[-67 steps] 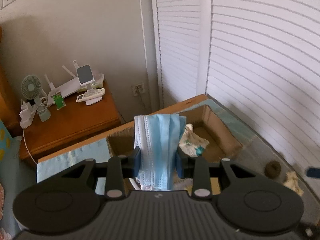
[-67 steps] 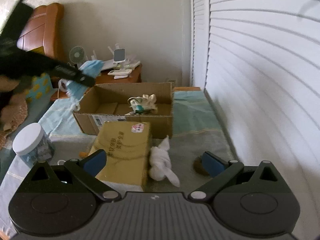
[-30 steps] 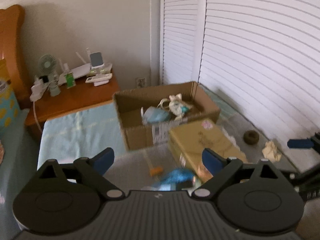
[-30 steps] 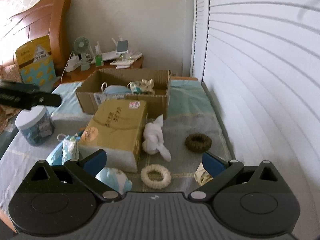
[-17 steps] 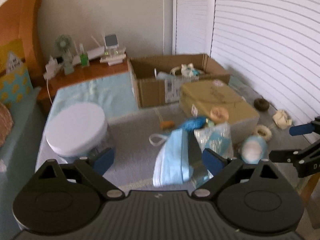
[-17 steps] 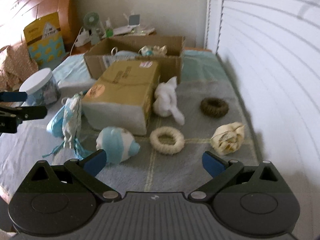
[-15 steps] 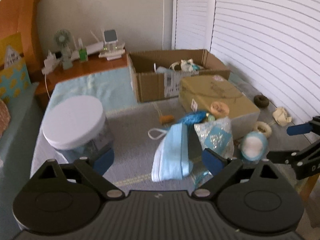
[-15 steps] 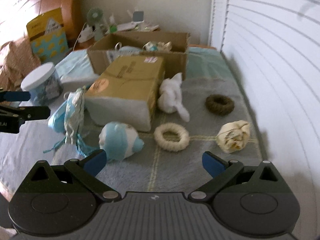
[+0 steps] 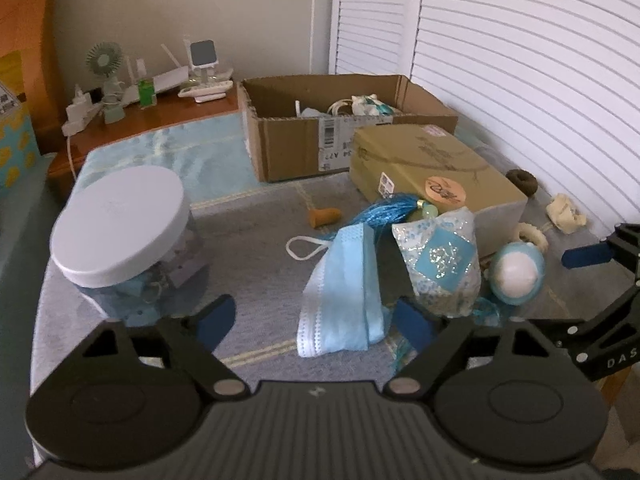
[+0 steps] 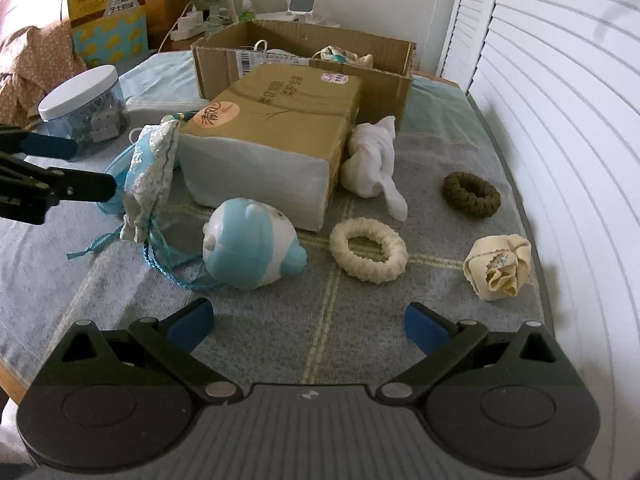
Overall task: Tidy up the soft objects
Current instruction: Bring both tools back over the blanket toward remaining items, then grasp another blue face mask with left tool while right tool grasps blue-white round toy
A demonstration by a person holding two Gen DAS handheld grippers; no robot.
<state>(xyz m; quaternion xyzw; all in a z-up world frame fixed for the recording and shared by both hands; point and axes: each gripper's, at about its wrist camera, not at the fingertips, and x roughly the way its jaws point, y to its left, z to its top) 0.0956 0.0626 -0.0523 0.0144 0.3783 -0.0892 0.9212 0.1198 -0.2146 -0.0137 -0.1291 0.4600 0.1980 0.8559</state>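
My left gripper (image 9: 314, 322) is open and empty just above a blue face mask (image 9: 346, 280) that lies on the grey blanket. A sparkly drawstring pouch (image 9: 442, 264) leans beside the mask. My right gripper (image 10: 308, 326) is open and empty, low over the blanket, with a blue and white plush ball (image 10: 250, 242) and a cream scrunchie (image 10: 368, 250) just ahead. A brown scrunchie (image 10: 472, 193), a knotted white cloth (image 10: 374, 164) and a cream fabric rose (image 10: 500, 266) lie further out. The open cardboard box (image 9: 292, 142) at the back holds a mask and small soft items.
A sealed tan tissue pack (image 10: 276, 128) lies in front of the box. A white-lidded jar (image 9: 120, 224) stands at the left. A bedside table (image 9: 160, 110) with a fan and gadgets is behind. White shutter doors (image 10: 568, 120) run along the right edge.
My left gripper dropped its mask into the box, opened, pulled back and came down over the second mask. My right gripper drew back and lowered toward the plush ball and cream scrunchie.
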